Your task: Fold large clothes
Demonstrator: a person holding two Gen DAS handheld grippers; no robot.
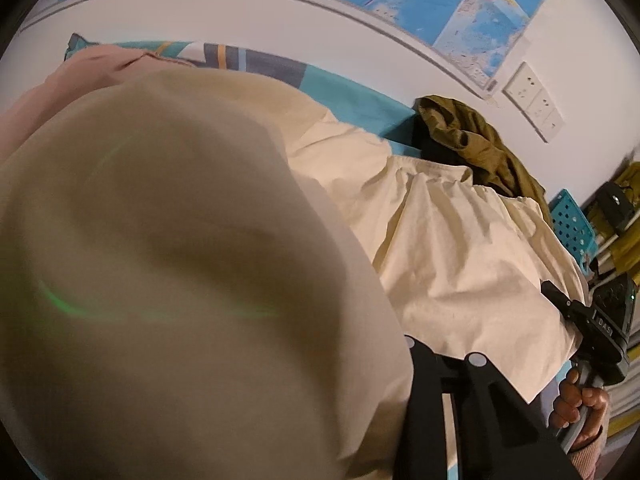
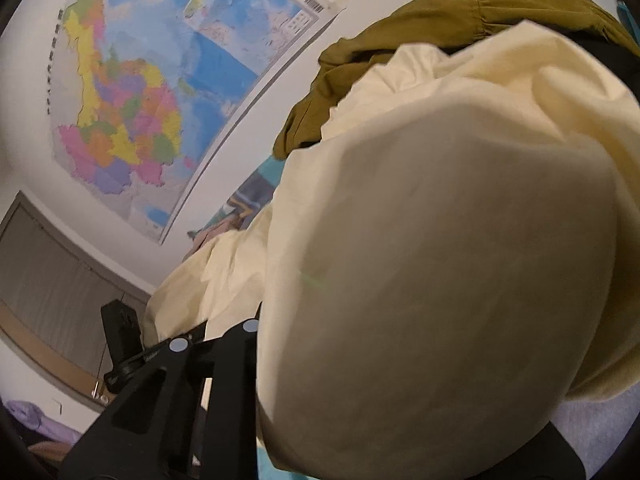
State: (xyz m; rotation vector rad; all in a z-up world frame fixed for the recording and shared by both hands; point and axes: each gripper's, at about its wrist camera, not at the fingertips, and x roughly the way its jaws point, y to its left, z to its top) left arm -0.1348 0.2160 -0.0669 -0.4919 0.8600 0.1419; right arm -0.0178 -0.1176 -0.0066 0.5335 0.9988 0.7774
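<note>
the cream garment (image 1: 460, 240) lay over the bed, its near fold draped across both lenses, likely lifted for folding. whether the left gripper (image 1: 444, 360) and right gripper (image 2: 216, 340) pinched it, i could not tell. an olive garment (image 1: 480, 148) sat at two o'clock.

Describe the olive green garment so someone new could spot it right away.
Start at the big blue wall map above the bed. Below its lower corner, against the white wall, a crumpled olive green garment lies heaped past the cream fabric. It is the only dark, bunched piece; its neighbours are pale.
</note>
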